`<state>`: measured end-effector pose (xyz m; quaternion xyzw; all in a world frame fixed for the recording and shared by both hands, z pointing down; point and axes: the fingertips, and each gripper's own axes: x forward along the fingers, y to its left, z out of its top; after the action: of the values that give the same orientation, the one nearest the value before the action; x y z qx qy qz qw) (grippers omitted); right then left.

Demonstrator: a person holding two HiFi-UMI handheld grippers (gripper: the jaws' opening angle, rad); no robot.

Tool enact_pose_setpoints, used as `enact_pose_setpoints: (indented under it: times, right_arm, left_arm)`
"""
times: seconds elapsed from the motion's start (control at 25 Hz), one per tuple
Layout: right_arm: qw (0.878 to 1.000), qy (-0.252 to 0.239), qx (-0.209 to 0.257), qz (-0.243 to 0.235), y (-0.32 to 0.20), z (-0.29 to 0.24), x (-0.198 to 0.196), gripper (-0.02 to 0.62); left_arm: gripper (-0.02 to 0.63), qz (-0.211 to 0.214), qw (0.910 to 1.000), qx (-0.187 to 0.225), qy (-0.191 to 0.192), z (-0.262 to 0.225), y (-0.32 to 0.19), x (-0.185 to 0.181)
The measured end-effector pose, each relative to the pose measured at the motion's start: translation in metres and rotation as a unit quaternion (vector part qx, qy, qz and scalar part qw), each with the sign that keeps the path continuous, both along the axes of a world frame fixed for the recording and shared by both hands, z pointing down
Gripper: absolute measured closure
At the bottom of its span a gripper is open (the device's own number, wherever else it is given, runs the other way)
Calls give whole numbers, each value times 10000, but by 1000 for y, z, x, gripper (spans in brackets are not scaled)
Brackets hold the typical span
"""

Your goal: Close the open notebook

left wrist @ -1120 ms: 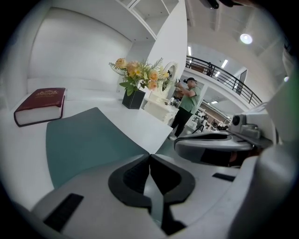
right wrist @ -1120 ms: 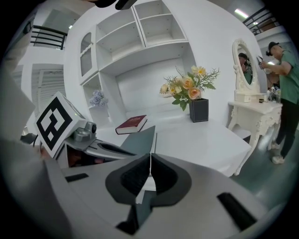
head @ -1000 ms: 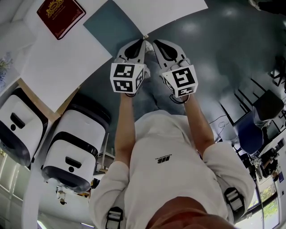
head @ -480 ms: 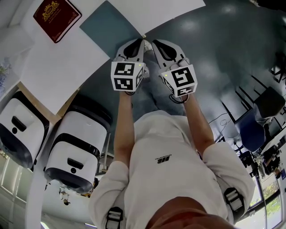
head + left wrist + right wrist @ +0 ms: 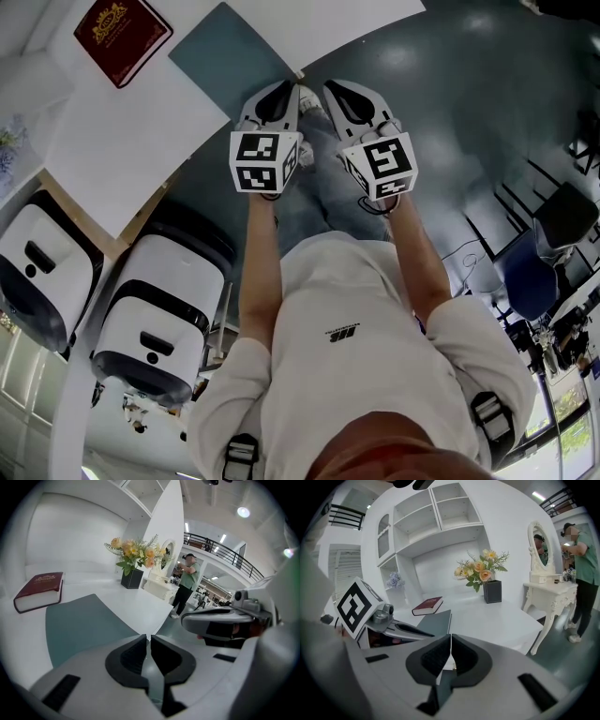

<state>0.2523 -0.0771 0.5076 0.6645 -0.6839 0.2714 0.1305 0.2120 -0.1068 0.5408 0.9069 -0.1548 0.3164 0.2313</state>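
A flat teal-covered notebook (image 5: 230, 56) (image 5: 77, 627) (image 5: 436, 622) lies shut on the white table (image 5: 141, 131), close to its near corner. A dark red book (image 5: 122, 36) (image 5: 40, 590) (image 5: 427, 605) lies closed farther back. My left gripper (image 5: 292, 91) (image 5: 148, 638) and right gripper (image 5: 328, 87) (image 5: 451, 637) hang side by side just off the table's corner. Each is shut with nothing between its pads. Neither touches the notebook.
A vase of flowers (image 5: 132, 576) (image 5: 491, 590) stands at the back of the table, below white wall shelves (image 5: 431, 522). A white dressing table with a mirror (image 5: 546, 592) and a person in a green shirt (image 5: 187, 581) are to the right. Two white rounded units (image 5: 155, 309) sit by the table's left side.
Hardly anything: both grippers stay shut at the table's corner, and the right one has crept slightly up and right.
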Motion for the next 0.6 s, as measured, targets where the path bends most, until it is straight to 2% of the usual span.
enact_pose_setpoints:
  times: [0.6]
  right_arm:
    - [9995,234,204,-75,24,-39,-5,598]
  left_arm:
    - [606,-170,9984,328,419,-60,18,-20]
